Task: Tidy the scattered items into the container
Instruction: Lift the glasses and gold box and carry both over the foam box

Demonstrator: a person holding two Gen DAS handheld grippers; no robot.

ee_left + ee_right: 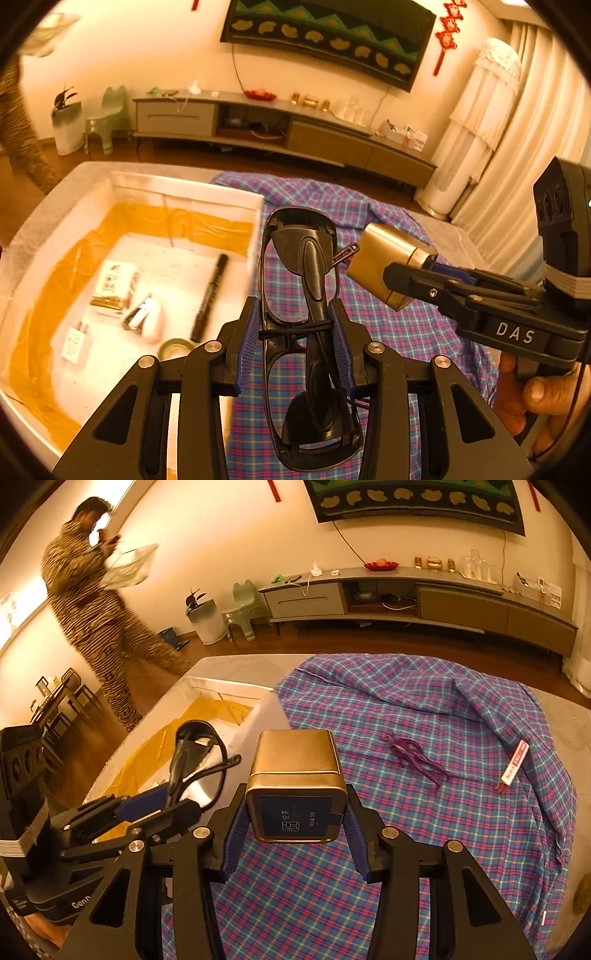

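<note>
**Two loads in the air, the box wall ahead**

The left hand-held gripper (pixel 301 325) is clamped on a pair of folded black plastic sunglasses (pixel 306 295), its blue ribbed pads pressing the frame at about the middle, where a thin black cord is wound around it. The right hand-held gripper (pixel 295 834) is clamped on a small square gold metal tin (pixel 295 786) with a dark label on its near face; the pads press its two sides near the bottom end.

Both items hang above the blue and pink checked cloth (pixel 424 720) that covers the surface. The container, a shallow white box lined with yellow film (pixel 155 221), lies at about 9 o'clock from the sunglasses in the left wrist view. Inside it already are a black marker pen (pixel 210 295), a white and gold carton (pixel 114 284), a roll of green tape (pixel 175 349) and some smaller packets.

The risks, as I judge them: the sunglasses are long and held only at one narrow place, so they can swing or slip if the hand turns fast. The tin is smooth metal, so it may slide between the pads. The two grippers are near each other, and the loose temple tip of the sunglasses points at the tin; they can collide if both go to the box together.

The box's right wall stands just beside the sunglasses, so both loads must pass over it. The bare floor of the box at 12 o'clock from the pen is free. On the cloth remain a purple string bundle (pixel 417 757) and a red and white stick packet (pixel 513 768).
</note>
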